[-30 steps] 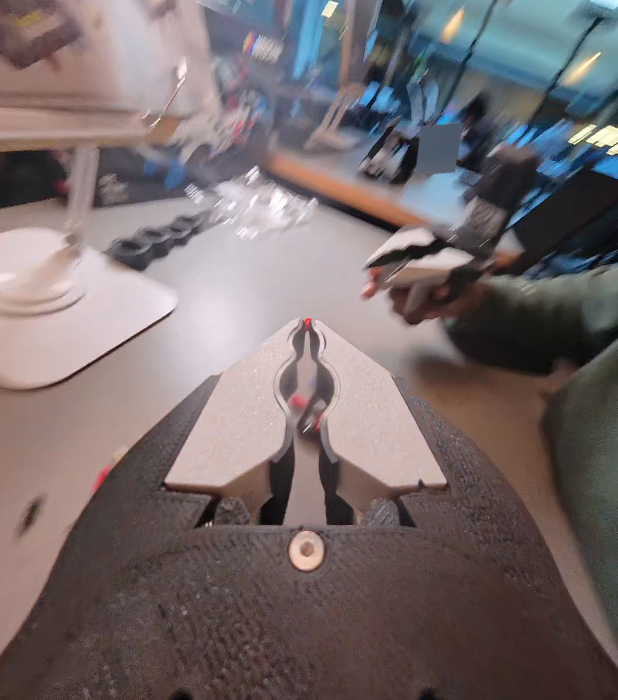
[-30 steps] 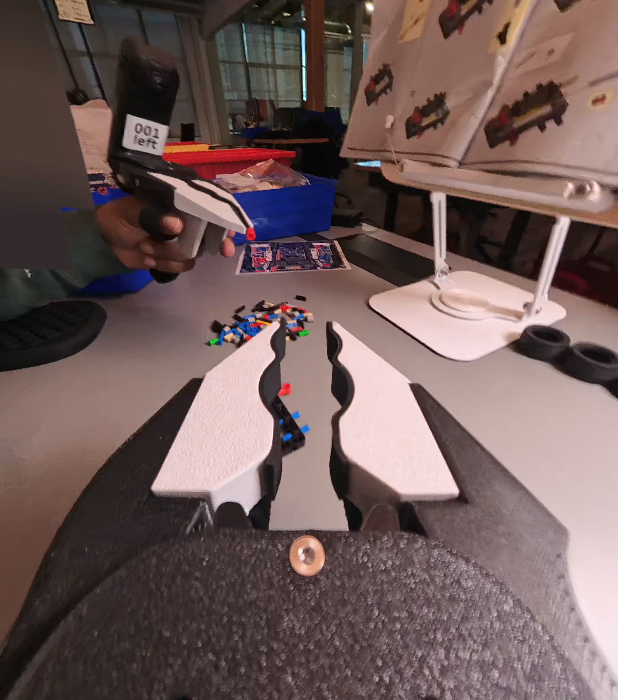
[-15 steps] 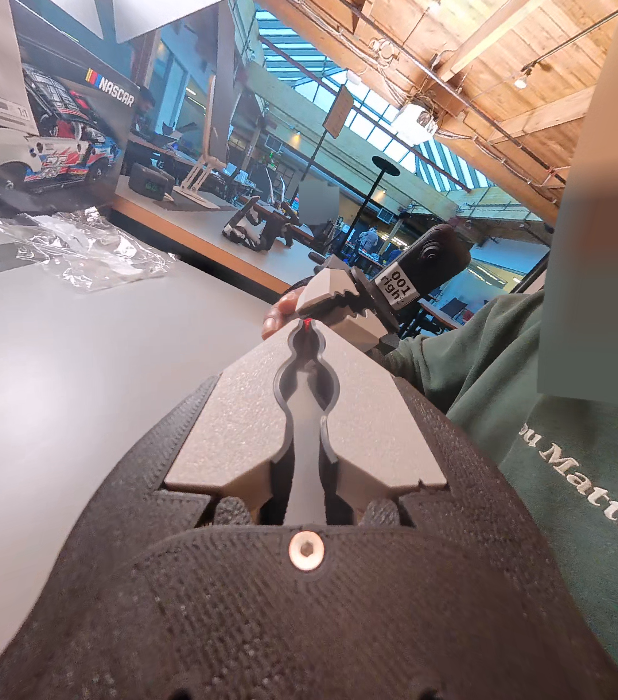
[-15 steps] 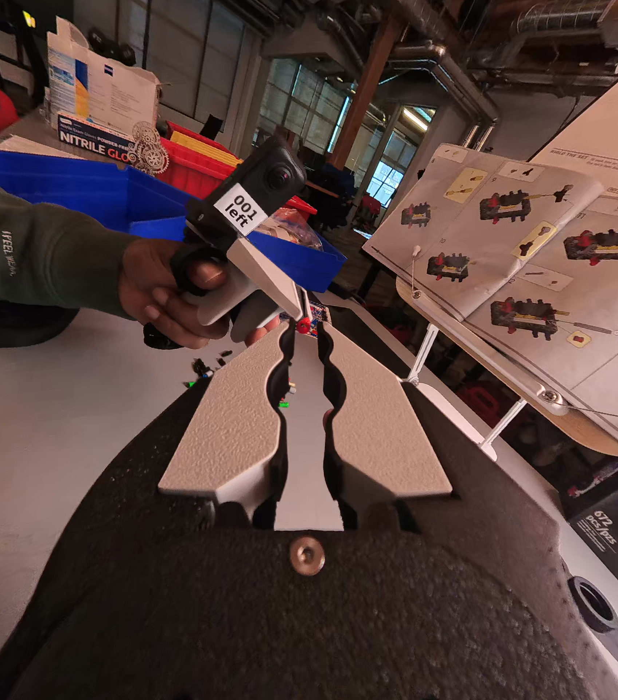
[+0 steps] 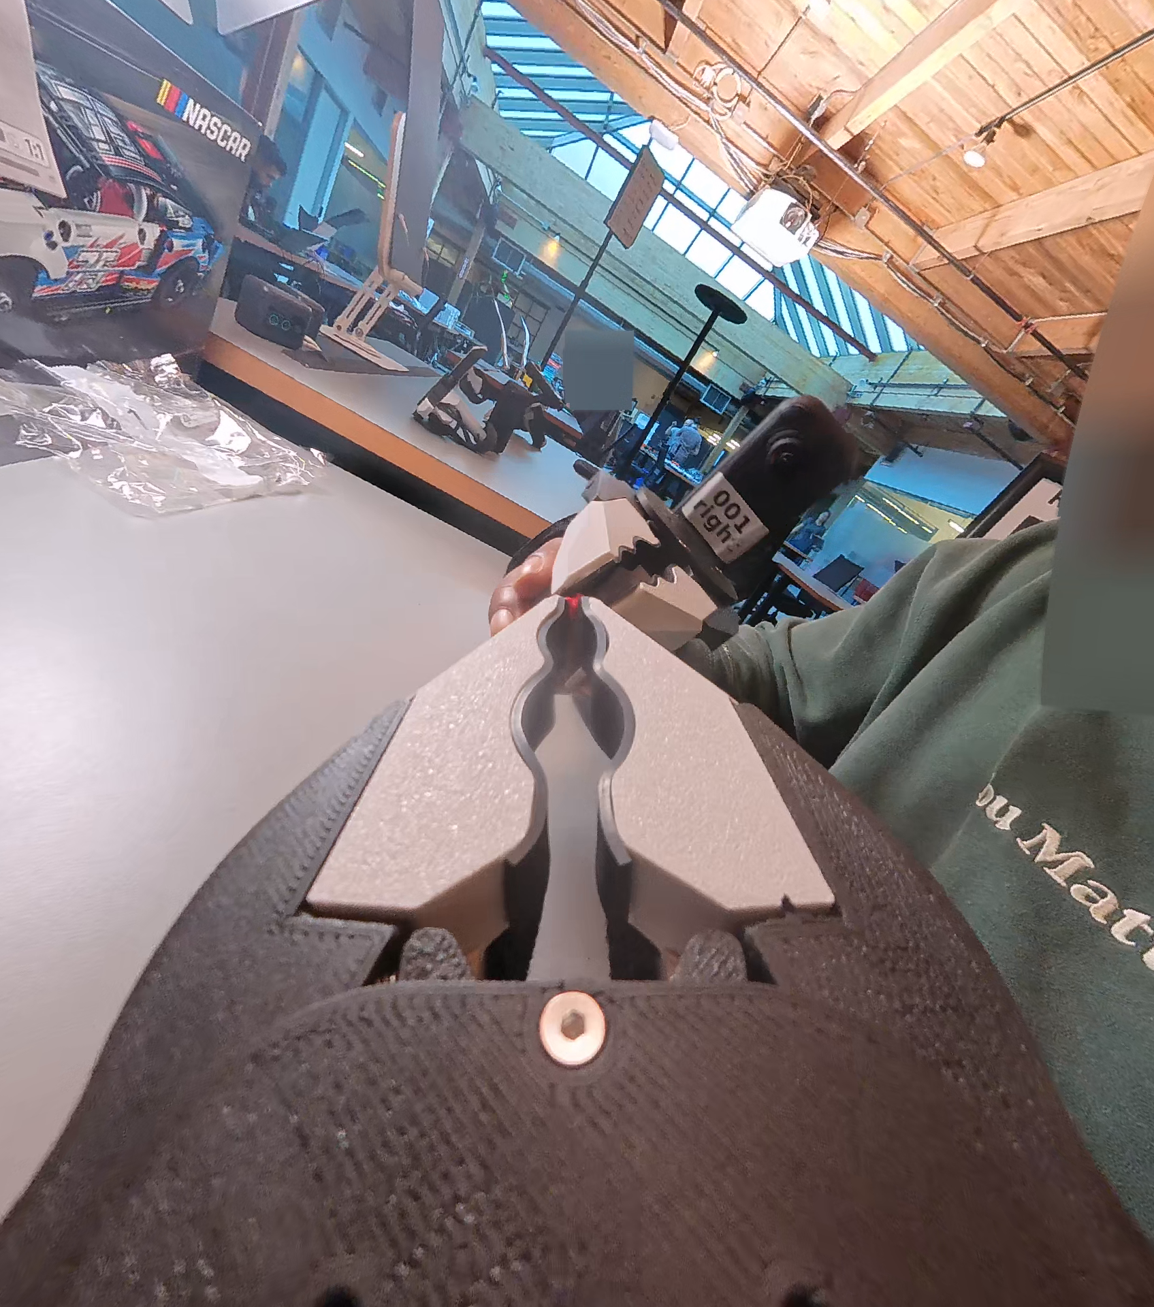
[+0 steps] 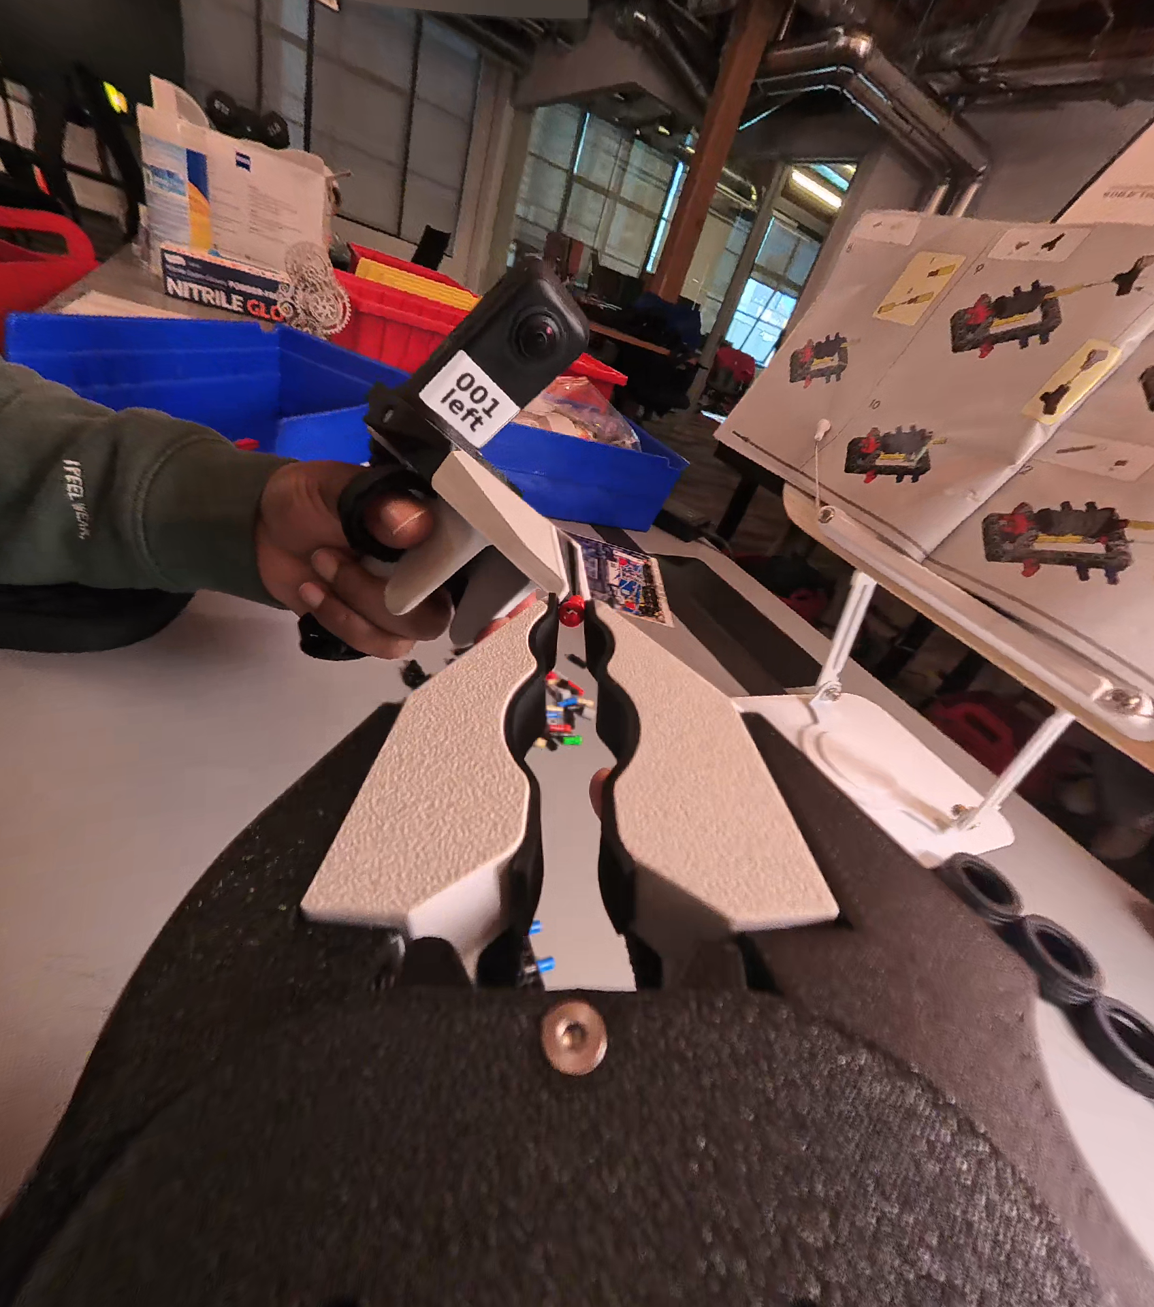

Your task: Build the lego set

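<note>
At the centre of both wrist views the two claws met tip to tip above the grey surface point(image 6: 100, 778); the left claw point(image 5: 574, 610) had its fingers drawn together on a small red pin point(image 5: 572, 603), pinched at the very tips so that most of the piece stood clear for another grip; in the right wrist view that same red pin point(image 6: 571, 610) showed at the left claw's nose, just at the mouth of the right claw point(image 6: 568, 622), whose fingers stood slightly apart with the pin at or between their tips, though whether they touched it could not be told; this looked like a hand-over or a regrip, done in the air because so small a part is hard to turn on a flat top. The loose bricks point(image 6: 563, 707) lay in a scatter on the surface below the claws, seen through the gap; the instruction booklet point(image 6: 1026, 424) leaned on its white stand point(image 6: 899, 785) at the right of the frame, tilted for reading while working; black tyres point(image 6: 1055, 955) lined up at lower right, apart from the small parts; blue bins point(image 6: 220, 368) sat at upper left behind the sleeve point(image 6: 64, 488); an empty clear bag point(image 5: 156, 438) lay at the upper left of the left wrist view.
</note>
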Available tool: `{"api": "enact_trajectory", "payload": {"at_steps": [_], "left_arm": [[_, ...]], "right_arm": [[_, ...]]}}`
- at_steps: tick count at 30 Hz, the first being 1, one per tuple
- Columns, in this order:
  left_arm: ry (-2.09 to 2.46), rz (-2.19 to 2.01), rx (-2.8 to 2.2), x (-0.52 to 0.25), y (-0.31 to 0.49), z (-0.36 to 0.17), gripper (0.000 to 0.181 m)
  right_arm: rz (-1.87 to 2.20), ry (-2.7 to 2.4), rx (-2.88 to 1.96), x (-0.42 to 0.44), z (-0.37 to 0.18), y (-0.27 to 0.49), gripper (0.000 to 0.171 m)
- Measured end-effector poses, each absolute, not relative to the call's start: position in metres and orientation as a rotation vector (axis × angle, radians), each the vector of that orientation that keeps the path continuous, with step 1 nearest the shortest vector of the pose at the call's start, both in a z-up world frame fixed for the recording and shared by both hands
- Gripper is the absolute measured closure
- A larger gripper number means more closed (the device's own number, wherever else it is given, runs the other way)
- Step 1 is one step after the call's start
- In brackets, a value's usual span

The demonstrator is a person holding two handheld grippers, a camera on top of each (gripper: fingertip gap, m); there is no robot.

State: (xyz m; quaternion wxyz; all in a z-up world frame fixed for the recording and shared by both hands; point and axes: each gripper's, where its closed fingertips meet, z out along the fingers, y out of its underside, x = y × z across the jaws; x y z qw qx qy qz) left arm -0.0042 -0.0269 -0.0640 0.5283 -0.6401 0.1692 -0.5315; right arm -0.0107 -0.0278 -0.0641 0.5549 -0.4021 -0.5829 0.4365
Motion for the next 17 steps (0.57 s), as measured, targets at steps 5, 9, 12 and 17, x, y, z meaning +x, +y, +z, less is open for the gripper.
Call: {"api": "enact_trajectory", "payload": {"at_steps": [5, 9, 12, 17], "left_arm": [[0.412, -1.231, -1.513, -0.009, -0.026, -0.061, 0.181], [0.404, -1.119, -1.523, -0.023, -0.02, -0.06, 0.172], [0.457, -1.049, -1.519, -0.018, -0.021, -0.058, 0.167], [0.623, -0.899, -1.476, 0.012, -0.026, -0.049, 0.167]], "right_arm": [[1.207, -1.317, -1.017, -0.008, -0.065, -0.023, 0.166], [1.448, -1.256, -1.081, 0.0, -0.063, -0.012, 0.166], [1.737, -1.182, -1.105, 0.01, -0.058, -0.01, 0.166], [2.28, -0.956, -1.062, 0.027, -0.038, -0.011, 0.166]]}}
